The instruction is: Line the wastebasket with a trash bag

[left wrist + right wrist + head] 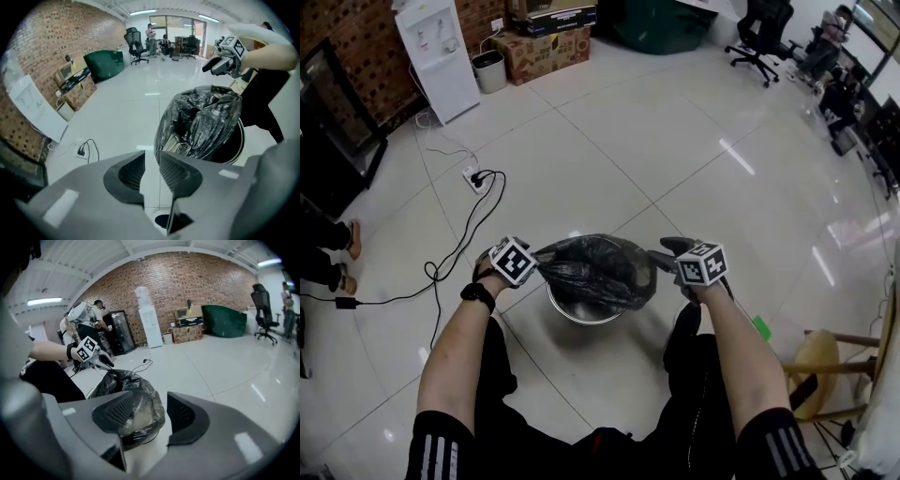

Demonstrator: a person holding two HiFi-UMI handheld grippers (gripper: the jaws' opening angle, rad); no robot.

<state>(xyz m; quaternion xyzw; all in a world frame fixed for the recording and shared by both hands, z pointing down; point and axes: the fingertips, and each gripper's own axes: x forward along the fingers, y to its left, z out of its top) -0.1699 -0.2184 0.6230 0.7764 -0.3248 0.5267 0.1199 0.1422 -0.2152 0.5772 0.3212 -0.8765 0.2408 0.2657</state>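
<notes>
A round metal wastebasket [581, 317] stands on the tiled floor in front of my knees. A crumpled black trash bag [595, 270] bulges out of its top and hangs over the rim. My left gripper [525, 267] hovers at the bag's left edge, its jaws a narrow gap apart with only floor showing between them [151, 161]. My right gripper [662, 258] hovers at the bag's right edge, its jaws wide apart [153, 401]. The bag [129, 387] shows below and beyond those jaws, untouched by the pads. In the left gripper view the bag [201, 119] lies just past the fingertips.
A power strip with a black cable [475, 178] lies on the floor to the left. A water dispenser [441, 56], a small bin [490, 70] and a cardboard box [546, 52] line the brick wall. A wooden stool [820, 370] stands close at the right. A person's feet [345, 255] are at far left.
</notes>
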